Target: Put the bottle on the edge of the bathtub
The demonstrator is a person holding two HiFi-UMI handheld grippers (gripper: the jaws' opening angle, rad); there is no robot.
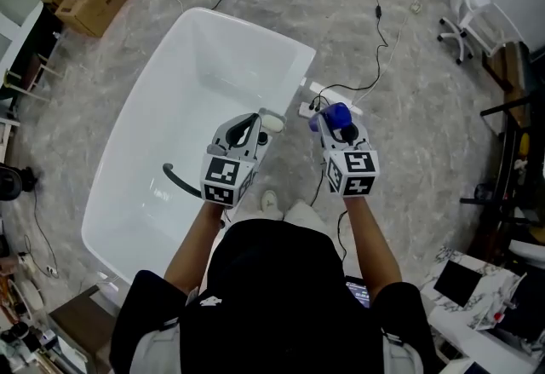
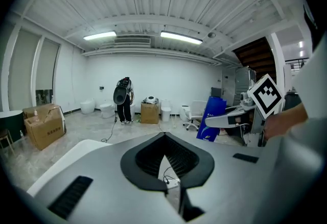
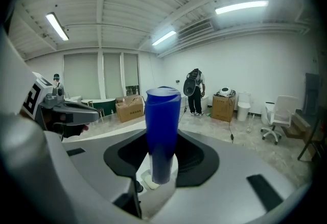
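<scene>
Work only partly done. Picked up already: tall blue plastic bottle, standing upright, pinched low down between the jaws of the right tool. Held up in the air, not resting on anything.

Left tool clenched, tips together, nothing inside.

Big white bathtub down below, to the left of the right tool. Near side rim right under the left tool. Bottle seems to hang over the grey floor just beside that rim, close to it but not touching.

Not yet done, going by all this:
- move the bottle a little to the left, over the flat top of the rim;
- bring it down till the bottom sits flat;
- open the jaws and pull the right tool away.

Rim looks narrow, so easy to tip the bottle into the tub or onto the floor.
</scene>
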